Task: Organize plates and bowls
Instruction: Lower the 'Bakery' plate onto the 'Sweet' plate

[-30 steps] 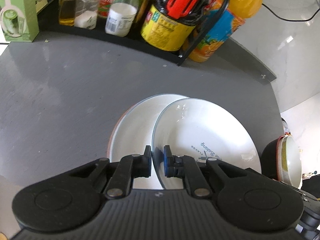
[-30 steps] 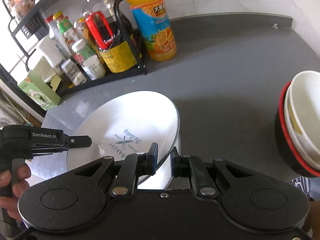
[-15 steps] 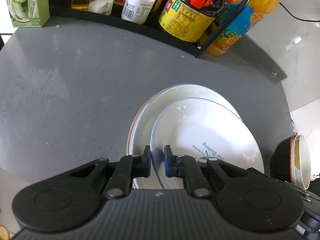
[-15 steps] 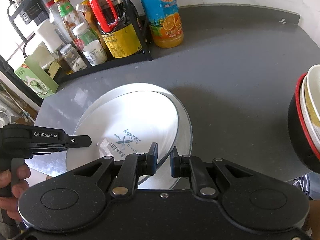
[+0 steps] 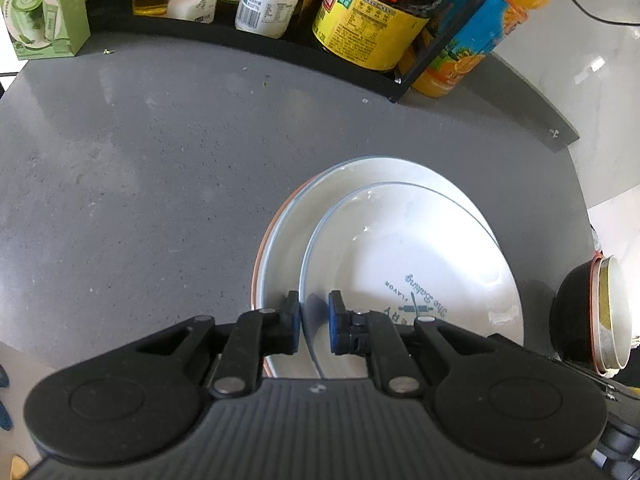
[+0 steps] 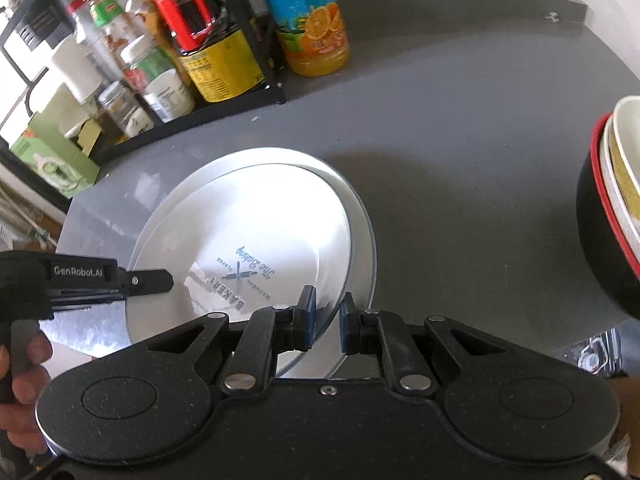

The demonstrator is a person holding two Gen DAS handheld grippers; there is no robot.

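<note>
Printed plate (image 5: pixel 416 264) on larger plate (image 5: pixel 320 200), both grippers' jaws parted astride its rim

Your dark grey stone countertop (image 5: pixel 160 168) carries stacked white plates (image 5: pixel 348 184) (black condiment rack (image 5: pixel 280 46) behind, bowls (image 6: pixel 608 216) right).

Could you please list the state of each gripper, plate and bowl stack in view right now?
Left gripper: open, fingers straddling the printed plate's rim.
Right gripper: open, straddling the same rim.
Printed plate: lying in the larger plate.
Larger plate: flat on the counter.
Bowl stack: nested, untouched.
</note>
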